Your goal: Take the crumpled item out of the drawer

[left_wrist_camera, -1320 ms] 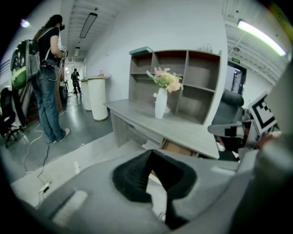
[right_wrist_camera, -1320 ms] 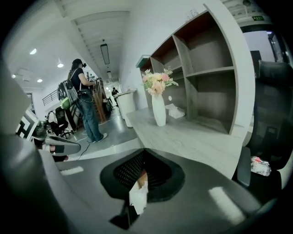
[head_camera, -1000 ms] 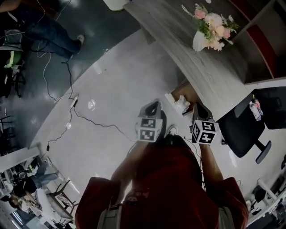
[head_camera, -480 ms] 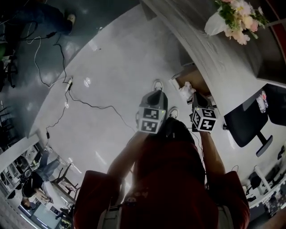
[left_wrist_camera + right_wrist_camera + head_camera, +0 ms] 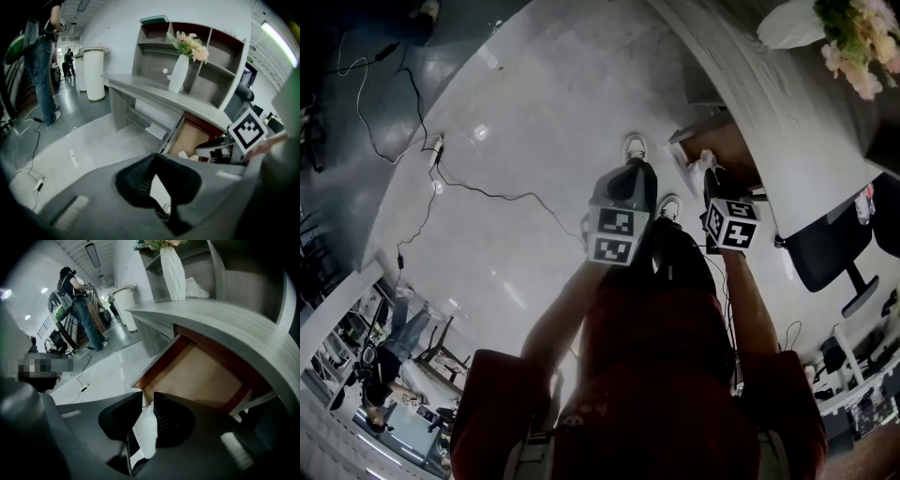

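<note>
The crumpled white paper (image 5: 146, 427) is pinched between the jaws of my right gripper (image 5: 147, 399), just over the front corner of the open wooden drawer (image 5: 197, 371). In the head view the paper (image 5: 704, 161) shows at the drawer (image 5: 727, 141) front, right at the tip of the right gripper (image 5: 714, 176). My left gripper (image 5: 628, 171) hangs over the floor left of the drawer, shut with nothing in it. From the left gripper (image 5: 154, 158) view, the paper (image 5: 183, 155) lies at the drawer's (image 5: 190, 138) near end.
The grey desk (image 5: 769, 103) runs above the drawer, with a white vase of flowers (image 5: 825, 23) on it. A black office chair (image 5: 834, 248) stands to the right. A cable (image 5: 478, 192) trails across the floor at left. People stand far down the hall (image 5: 42, 61).
The right gripper has moved forward to the drawer front and now has the paper between its jaws. The head view has tilted, so desk and drawer sit higher in frame.
</note>
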